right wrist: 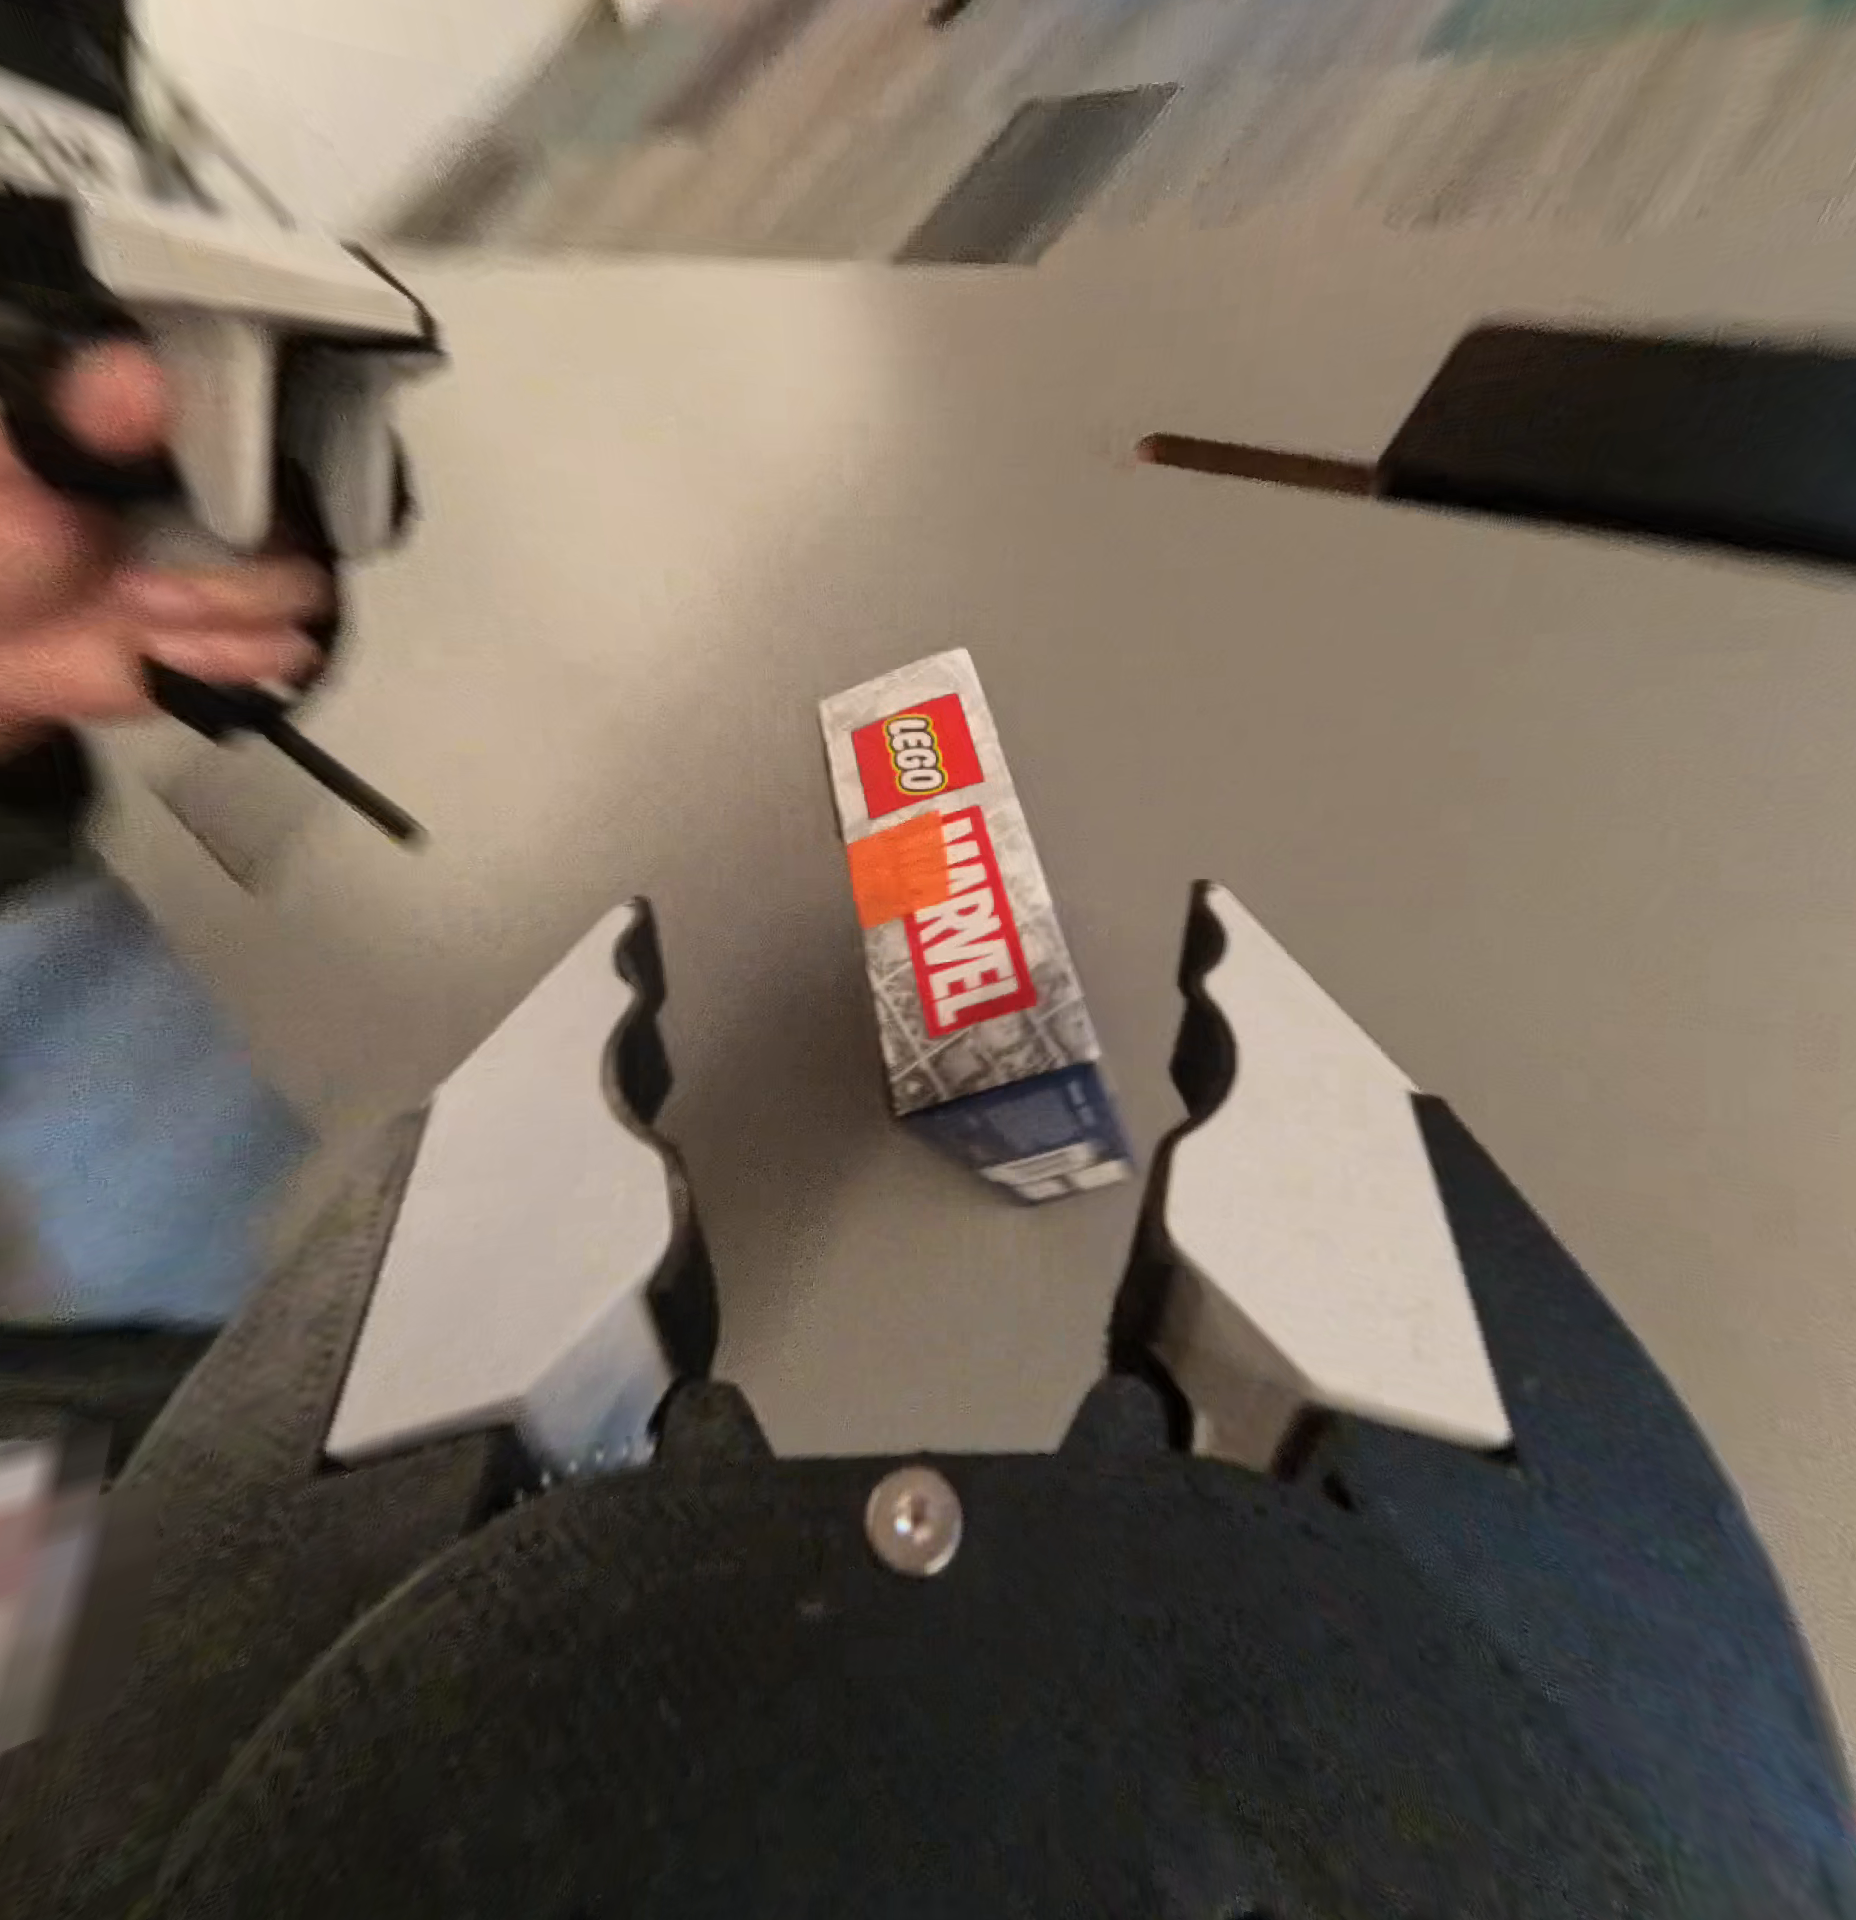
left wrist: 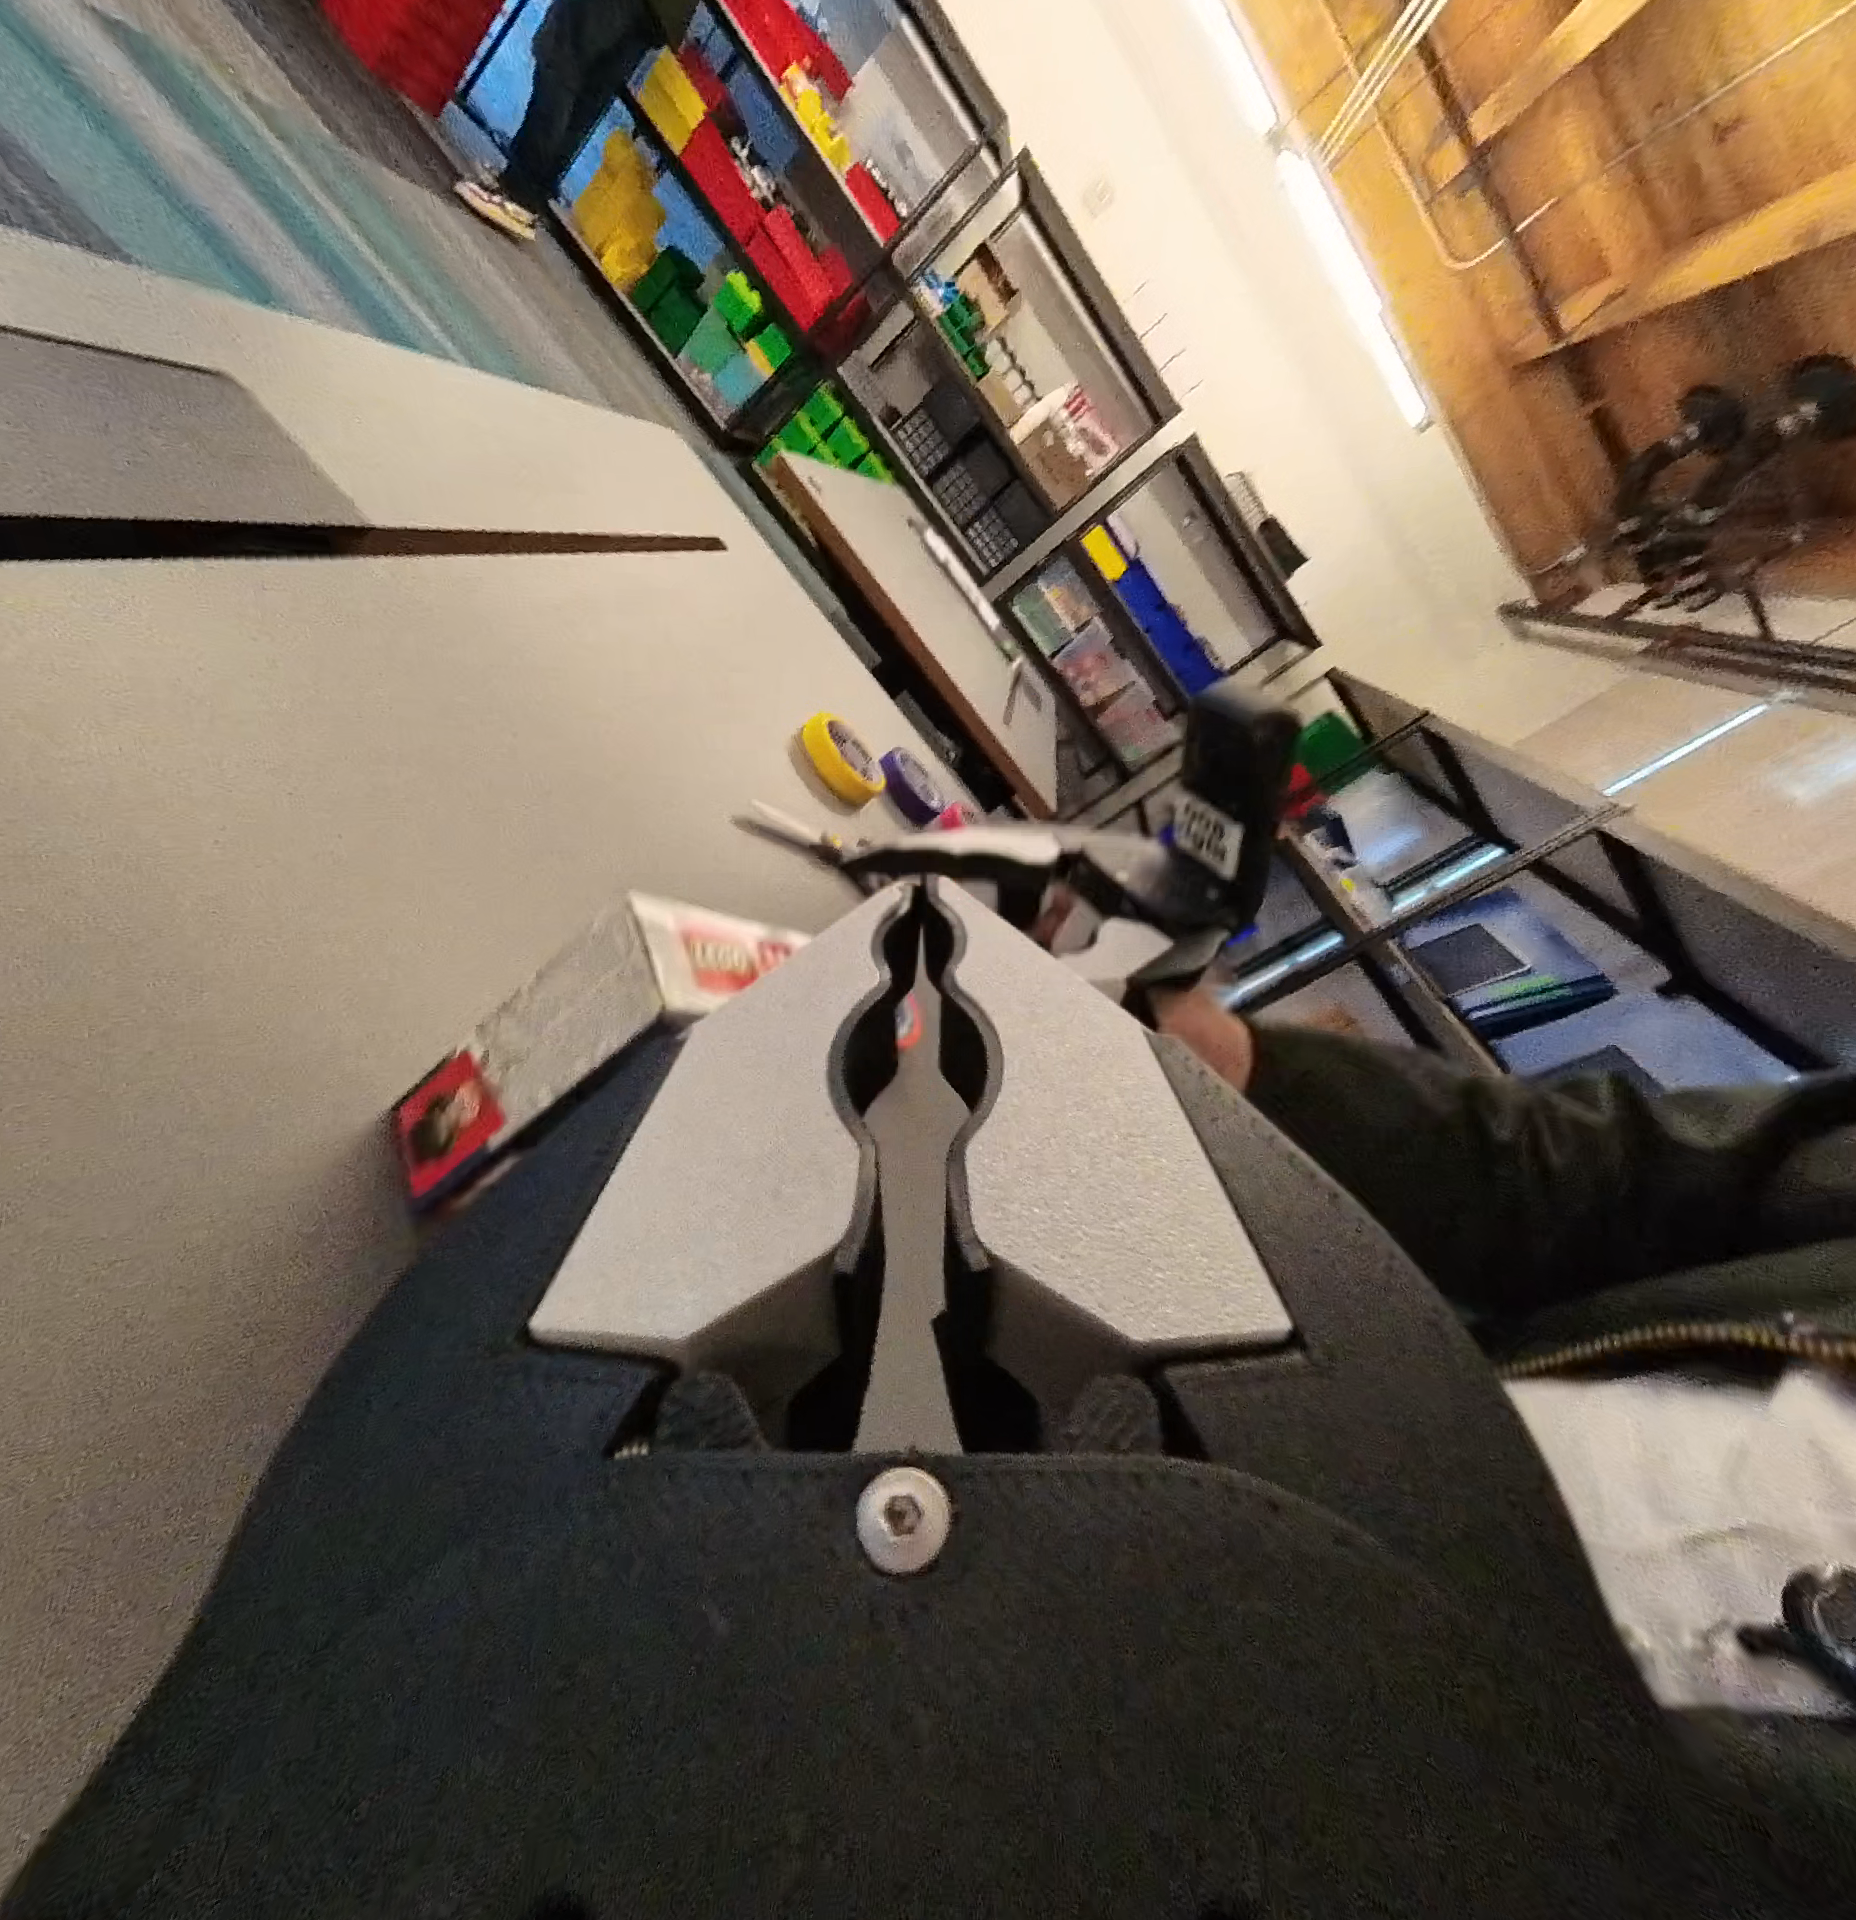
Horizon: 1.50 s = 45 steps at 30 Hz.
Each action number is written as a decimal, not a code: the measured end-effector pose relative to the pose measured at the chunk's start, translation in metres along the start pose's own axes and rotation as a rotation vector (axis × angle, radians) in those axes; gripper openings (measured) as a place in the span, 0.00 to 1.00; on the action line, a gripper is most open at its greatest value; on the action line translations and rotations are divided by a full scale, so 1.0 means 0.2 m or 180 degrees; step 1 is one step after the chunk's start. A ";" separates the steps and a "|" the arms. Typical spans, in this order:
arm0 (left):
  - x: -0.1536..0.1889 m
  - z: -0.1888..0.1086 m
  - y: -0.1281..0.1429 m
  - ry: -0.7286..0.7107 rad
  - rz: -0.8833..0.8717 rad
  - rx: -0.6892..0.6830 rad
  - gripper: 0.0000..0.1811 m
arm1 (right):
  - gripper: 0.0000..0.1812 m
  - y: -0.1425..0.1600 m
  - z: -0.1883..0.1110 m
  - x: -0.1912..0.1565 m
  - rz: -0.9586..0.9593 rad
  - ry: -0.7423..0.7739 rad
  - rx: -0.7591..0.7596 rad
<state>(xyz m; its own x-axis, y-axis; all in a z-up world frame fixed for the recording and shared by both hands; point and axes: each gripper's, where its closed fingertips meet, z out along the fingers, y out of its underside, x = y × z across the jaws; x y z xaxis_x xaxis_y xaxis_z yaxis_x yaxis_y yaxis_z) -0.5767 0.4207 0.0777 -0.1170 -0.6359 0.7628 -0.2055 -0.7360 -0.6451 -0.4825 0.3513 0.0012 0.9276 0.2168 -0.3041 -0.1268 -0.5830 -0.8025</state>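
- The desk (right wrist: 1423, 831) is a big plain grey-beige top, and it carries pretty much everything here. There's a dark slot cut into it (left wrist: 384, 540).
- Shelving racks (left wrist: 903, 343) stand beyond the desk in the left wrist view, loaded with red, yellow, green and blue bins.
- The left hand-held gripper (left wrist: 922, 894) has its grey fingers pressed together at the tips, nothing pinched between them as far as I can see. It's tilted hard, so the whole room looks sideways.
- The right hand-held gripper (right wrist: 922, 914) is spread wide and holds nothing. It hangs over the desk, with the box sitting ahead in the gap between its fingers, not touching either one.
- The box (right wrist: 965, 914) is a small grey printed carton with red logos, lying flat on the desk. An orange sticker (right wrist: 896, 868) is stuck across its top face. In the left view it sits just beside the left gripper's fingers (left wrist: 550, 1029).
- A person's hand (right wrist: 62, 582) grips the left gripper's handle, very blurred.
- Yellow tape roll (left wrist: 841, 758) and a purple one (left wrist: 911, 781) sit side by side farther back on the desk.
- Scissors (left wrist: 794, 836) lie near the tape.
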 end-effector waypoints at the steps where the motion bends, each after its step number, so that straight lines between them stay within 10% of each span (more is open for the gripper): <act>1: 0.00 -0.08 0.07 -0.0104 0.0065 -0.0063 0.00 | 0.61 0.00 0.02 0.01 -0.0351 0.0117 -0.0168; 4: 0.03 -0.31 0.27 -0.0317 -0.0007 -0.0037 0.00 | 0.67 0.07 0.15 0.02 -0.0876 0.0224 -0.0849; 9: 0.03 -0.61 0.55 -0.0625 -0.0302 0.0251 0.00 | 0.43 0.18 0.30 0.06 -0.1661 0.0357 -0.1975; 15: -0.01 -0.66 0.75 -0.0700 -0.0652 0.0496 0.00 | 0.30 0.28 0.25 0.13 -0.1610 0.0134 -0.2713; 17: 0.02 -0.59 0.75 -0.0681 -0.0526 0.0515 0.00 | 0.30 0.28 0.20 0.11 -0.1481 -0.0112 -0.2820; 25: 0.13 0.14 0.56 -0.0346 0.0471 -0.0055 0.55 | 0.30 0.05 -0.23 -0.16 -0.1741 -0.1428 -0.2943; 33: 0.76 0.80 0.50 0.0616 0.0894 -0.0498 0.34 | 0.30 -0.25 -0.82 -0.26 -0.2052 -0.2005 -0.3283; 36: 0.89 0.85 0.47 0.0584 0.0667 0.0052 0.34 | 0.32 -0.34 -0.90 -0.35 -0.1914 -0.2635 -0.2926; 42: 0.99 0.48 0.50 -0.0052 0.0212 0.1157 0.34 | 0.50 -0.76 -0.89 -0.58 -0.0959 -0.3431 -0.0369; 45: 1.10 0.15 0.57 -0.0570 0.0210 0.1550 0.33 | 0.51 -0.46 -0.81 -0.87 -0.0433 -0.3898 -0.0902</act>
<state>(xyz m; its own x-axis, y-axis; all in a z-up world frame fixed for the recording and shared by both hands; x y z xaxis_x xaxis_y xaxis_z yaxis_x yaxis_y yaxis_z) -0.5963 0.1903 0.1704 0.0625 -0.6829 0.7278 0.2773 -0.6886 -0.6700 -0.5748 0.2406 0.2112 -0.0242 0.7806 -0.6245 0.1639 -0.6132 -0.7727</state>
